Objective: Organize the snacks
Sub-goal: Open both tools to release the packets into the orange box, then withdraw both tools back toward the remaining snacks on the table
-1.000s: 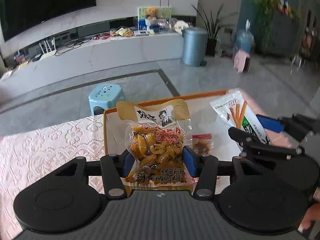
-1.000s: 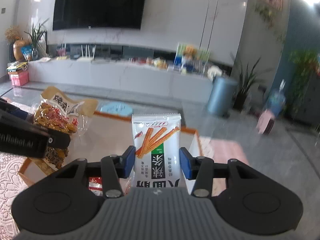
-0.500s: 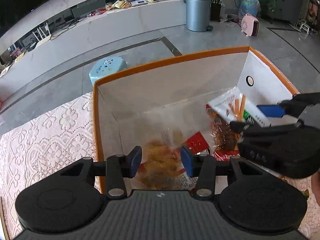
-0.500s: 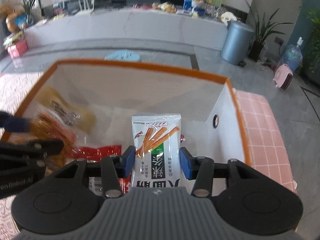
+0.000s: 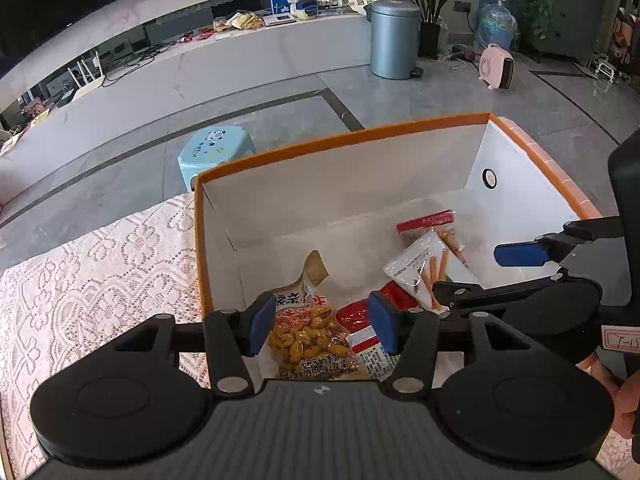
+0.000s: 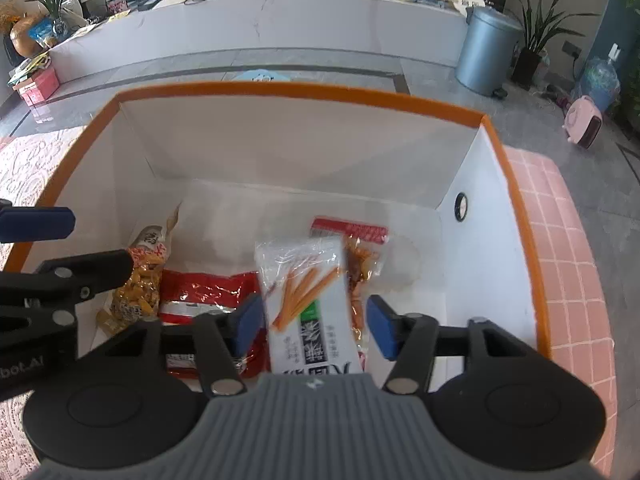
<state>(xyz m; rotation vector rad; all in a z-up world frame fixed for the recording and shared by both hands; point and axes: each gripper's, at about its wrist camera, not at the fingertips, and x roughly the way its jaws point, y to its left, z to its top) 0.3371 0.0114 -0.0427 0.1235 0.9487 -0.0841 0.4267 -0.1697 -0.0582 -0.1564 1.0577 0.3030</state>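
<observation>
While you hold both grippers tilted down over the orange-rimmed box (image 6: 288,92), your left gripper (image 5: 320,326) has just been opening: its blue pads stand apart, and the bag of yellow beans (image 5: 310,336) lies between them on the box floor, clear of both. Its label carries red and black Chinese characters that you cannot read at this size. Your right gripper (image 6: 316,324) has also just been opening; the white stick-snack packet (image 6: 308,300) lies between its pads, untouched by either, slightly tilted. Its green panel and black Chinese print are legible only as shapes. Just beside it lie a red foil pack (image 6: 208,292) and a clear red-topped pouch (image 6: 356,244). On your left gripper's side, partial white lettering "bot.AI" (image 6: 20,365) shows.
</observation>
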